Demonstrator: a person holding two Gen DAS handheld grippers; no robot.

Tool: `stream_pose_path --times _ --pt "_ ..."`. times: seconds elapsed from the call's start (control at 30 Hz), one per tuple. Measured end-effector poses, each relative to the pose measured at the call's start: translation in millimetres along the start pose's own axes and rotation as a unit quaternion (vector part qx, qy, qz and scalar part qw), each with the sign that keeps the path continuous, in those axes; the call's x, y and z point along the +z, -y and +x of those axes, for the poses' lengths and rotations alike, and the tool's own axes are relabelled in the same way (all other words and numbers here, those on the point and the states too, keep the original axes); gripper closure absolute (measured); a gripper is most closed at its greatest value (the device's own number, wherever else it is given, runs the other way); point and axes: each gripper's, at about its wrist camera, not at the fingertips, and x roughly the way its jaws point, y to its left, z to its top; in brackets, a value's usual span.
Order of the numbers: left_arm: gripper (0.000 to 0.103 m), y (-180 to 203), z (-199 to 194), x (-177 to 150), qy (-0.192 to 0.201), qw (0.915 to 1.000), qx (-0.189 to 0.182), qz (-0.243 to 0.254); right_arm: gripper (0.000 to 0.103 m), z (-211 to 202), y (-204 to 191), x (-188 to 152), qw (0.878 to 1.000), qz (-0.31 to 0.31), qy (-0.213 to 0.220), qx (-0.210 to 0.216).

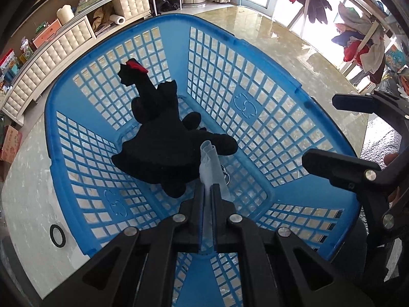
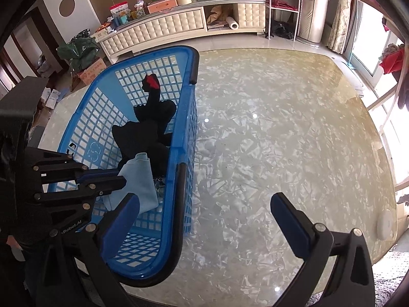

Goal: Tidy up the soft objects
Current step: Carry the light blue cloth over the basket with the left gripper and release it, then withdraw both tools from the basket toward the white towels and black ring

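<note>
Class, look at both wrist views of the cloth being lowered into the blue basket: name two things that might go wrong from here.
1. The left gripper pinches only an edge of the light blue cloth; released here, it may drape over the basket rim rather than drop inside.
2. The open right gripper straddles that rim, so moving it might nudge the blue basket holding the black plush toy.

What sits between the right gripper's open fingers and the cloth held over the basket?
The blue basket's near wall and black-edged rim, seen in the right wrist view; right gripper hangs outside it, light blue cloth inside.
</note>
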Motion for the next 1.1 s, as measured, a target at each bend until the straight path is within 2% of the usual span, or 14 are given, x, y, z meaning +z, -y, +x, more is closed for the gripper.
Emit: stream_pose_path --times 0.13,0.17,0.2,0.27,0.3,0.43,0.67,0.87,1.1 --pt "0.099 2.8 1.7 -0.7 -0.003 1.0000 0.003 0.005 0.000 -0.1 2.9 -1.3 1.000 0.004 -0.002 -0.001" --pt "0.094 3.0 2.0 -1.1 -0.003 1.0000 0.004 0.004 0.000 -0.5 3.1 -1.4 1.000 0.004 -0.002 0.000" --pt "0.080 3.4 2.1 -1.5 -0.004 1.0000 0.005 0.005 0.000 -1.2 3.0 -1.5 1.000 0.004 -0.001 0.001" --pt "0.061 4.9 1.8 -2.3 -0.002 1.0000 0.003 0.009 0.000 -1.9 2.7 -1.8 1.000 0.004 0.000 0.002" --pt "0.058 6.9 0.8 -2.1 0.002 0.9999 -0.001 0.013 0.000 -1.8 2.4 -1.7 1.000 0.003 0.000 0.002" --pt "0.049 13.6 -6.4 -1.7 0.013 0.9994 0.009 0.029 0.000 -0.9 3.4 -1.1 1.000 0.005 -0.001 0.004" --pt "0.047 12.7 -21.5 -0.5 0.020 0.9993 0.018 0.025 0.000 -7.2 0.8 0.2 1.000 0.006 0.006 0.005" --pt "0.022 5.9 -44.6 -3.9 0.041 0.9984 0.037 0.012 0.001 -21.0 -7.4 -1.1 1.000 0.004 0.016 0.000" --pt "0.015 2.2 -74.7 -14.1 0.075 0.9964 0.039 0.010 0.000 -38.9 -18.9 -4.8 1.000 0.003 0.028 -0.001"
